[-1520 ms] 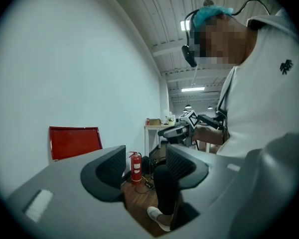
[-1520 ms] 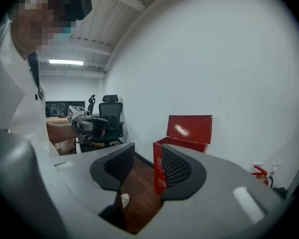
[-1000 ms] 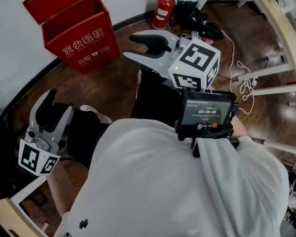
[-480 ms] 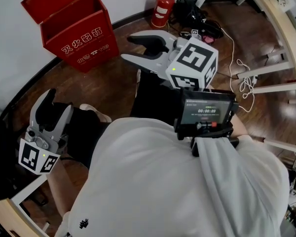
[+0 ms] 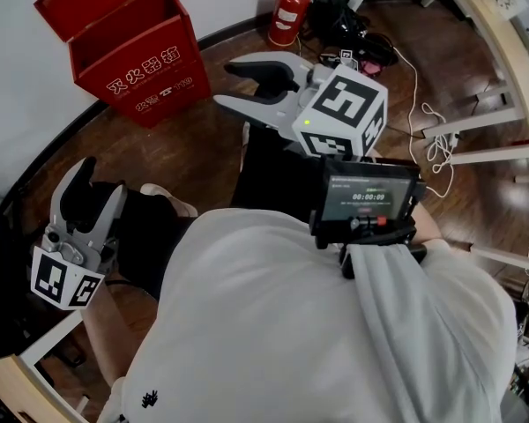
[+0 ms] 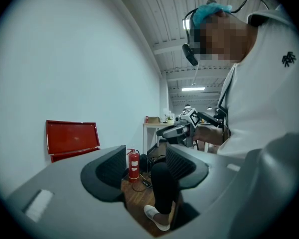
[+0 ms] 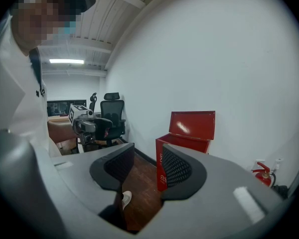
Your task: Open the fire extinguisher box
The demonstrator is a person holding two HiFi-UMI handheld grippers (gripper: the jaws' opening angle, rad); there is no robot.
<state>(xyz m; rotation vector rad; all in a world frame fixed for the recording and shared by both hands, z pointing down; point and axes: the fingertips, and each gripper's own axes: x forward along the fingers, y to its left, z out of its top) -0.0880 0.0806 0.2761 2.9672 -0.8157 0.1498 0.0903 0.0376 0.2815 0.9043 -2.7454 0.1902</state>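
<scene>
Red metal fire extinguisher box [image 5: 134, 53] sits on the dark wood floor [image 5: 203, 139] against the white wall [image 5: 18, 104], lid tipped up and back, inside showing. So it looks already open.

Over the last second almost nothing changed: lid same, box slid slightly up-left in the head view, probably a head shift. Both claws barely moved.

Right gripper [image 5: 229, 85] points toward the box but is well apart from it, jaws spread, nothing between. Left gripper [image 5: 93, 185] is low by the person's knee, further off, jaws spread and empty too. Small red extinguisher cylinder [image 5: 288, 13] stands by the wall, right of the box.
</scene>
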